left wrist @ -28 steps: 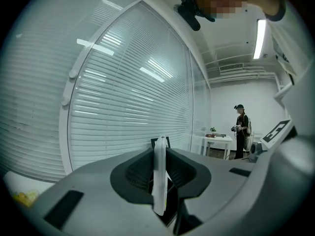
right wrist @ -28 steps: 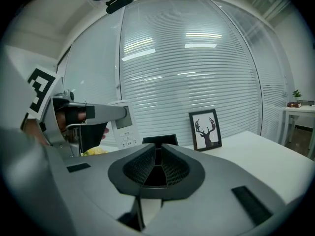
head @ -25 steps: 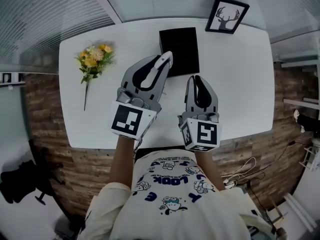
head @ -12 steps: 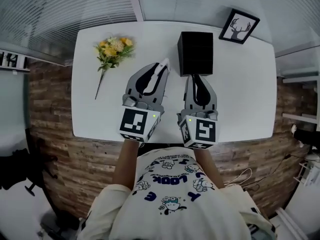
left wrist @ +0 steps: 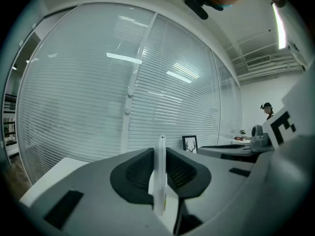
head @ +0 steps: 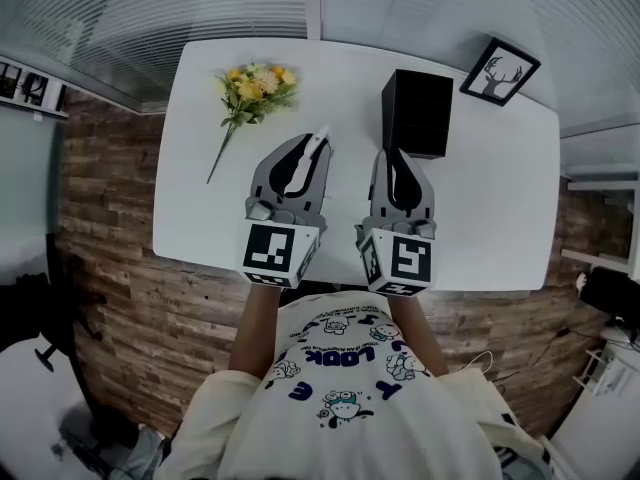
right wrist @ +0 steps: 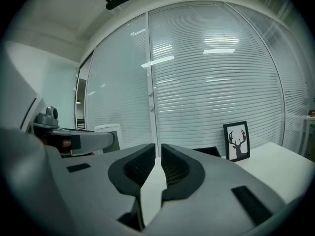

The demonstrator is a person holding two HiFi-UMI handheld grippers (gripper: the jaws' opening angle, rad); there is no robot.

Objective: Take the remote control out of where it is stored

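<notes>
Remote control (head: 319, 138) (left wrist: 160, 173) out of the black box (head: 418, 113) (right wrist: 205, 151), clamped edge-on in the left gripper (head: 308, 150) (left wrist: 159, 154). White, thin, upright between the dark pads, far end poking past the tips. Jaws narrowly apart, pressed on both flat sides. Held above the white table (head: 500, 208), left of the box and apart from it.

Right gripper (head: 396, 154) (right wrist: 158, 149) alongside, jaws drawn all but together, only a slit between the pads, with nothing gripped. From the head view, tips just at the near side of the box.

Box upright toward the table's far edge. To its right, near the far corner, a framed deer picture (head: 500, 70) (right wrist: 236, 140) (left wrist: 190, 143), propped up. On the far left part, a bunch of yellow flowers (head: 254, 86) lying flat, stems toward the near left.

Beyond the table, a glass wall with white blinds (head: 200, 13) (right wrist: 216, 82) (left wrist: 98, 92), lowered, ceiling lights mirrored in them. Brown plank floor (head: 110, 228) at either side of the table. Far off at the right edge of the left gripper view, a person (left wrist: 267, 110) standing, too small to make out more.

Straight ahead of the remote control: tabletop, then blinds. Ahead of the right gripper: the box, with the picture behind and right of it.
</notes>
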